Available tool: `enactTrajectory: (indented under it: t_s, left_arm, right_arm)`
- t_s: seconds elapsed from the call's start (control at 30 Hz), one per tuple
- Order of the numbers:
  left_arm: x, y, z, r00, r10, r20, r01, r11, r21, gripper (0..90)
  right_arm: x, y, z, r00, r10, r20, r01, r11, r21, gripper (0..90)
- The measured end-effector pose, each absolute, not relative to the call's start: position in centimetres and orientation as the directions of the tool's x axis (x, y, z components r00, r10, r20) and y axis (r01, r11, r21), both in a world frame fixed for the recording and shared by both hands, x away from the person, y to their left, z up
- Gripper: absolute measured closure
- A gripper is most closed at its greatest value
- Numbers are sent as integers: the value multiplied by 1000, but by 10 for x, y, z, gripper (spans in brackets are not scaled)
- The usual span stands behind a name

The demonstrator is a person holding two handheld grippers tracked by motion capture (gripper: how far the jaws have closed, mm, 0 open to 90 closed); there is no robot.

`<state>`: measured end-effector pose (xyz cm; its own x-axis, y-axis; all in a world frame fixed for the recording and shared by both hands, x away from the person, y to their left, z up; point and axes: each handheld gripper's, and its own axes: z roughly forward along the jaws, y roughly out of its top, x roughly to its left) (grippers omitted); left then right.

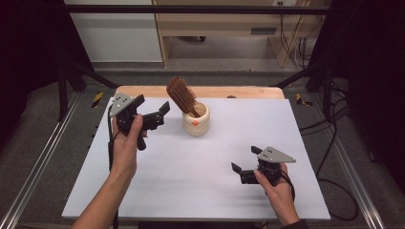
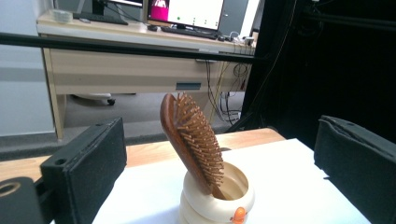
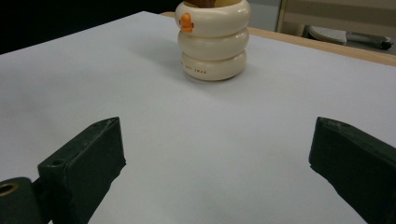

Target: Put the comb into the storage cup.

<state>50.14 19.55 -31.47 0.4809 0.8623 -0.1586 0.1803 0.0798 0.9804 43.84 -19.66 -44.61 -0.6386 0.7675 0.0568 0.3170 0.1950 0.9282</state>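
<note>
A brown wooden hairbrush stands handle-down in a cream ribbed cup with an orange mark, at the back middle of the white table top. The brush leans left, bristles facing right in the left gripper view. My left gripper is held above the table just left of the cup, open, jaws wide and empty, pointing at the brush. My right gripper hovers low over the front right of the table, open and empty, facing the cup from a distance.
A wooden strip runs along the table's far edge. Metal rails flank both sides, with cables on the floor at right. A desk with monitors stands behind the table.
</note>
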Motion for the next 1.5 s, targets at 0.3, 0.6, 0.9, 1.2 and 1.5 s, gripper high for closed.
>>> enactTrajectory:
  t_s: [0.3,0.6,0.9,1.2,1.5]
  left_arm:
    - [494,210,-313,475,868,-142,181,62,982,24]
    - [486,228,-310,460,880,-118,156,51,987,24]
    - [475,246,-309,457,882,-115,135,59,989,21]
    - [465,263,-312,450,885,-118,128,67,990,19]
    - [459,278,-310,437,890,-128,115,86,990,19]
  right_arm:
    - [439,-198,-446,-635,771,53,309,191,932,43]
    - [438,-198,-446,-634,771,52,309,191,932,44]
    - [438,-200,-446,-631,773,55,303,181,936,44]
    - [436,-204,-445,-607,791,74,279,125,952,42]
    - [436,-209,-441,-596,797,100,281,90,956,40]
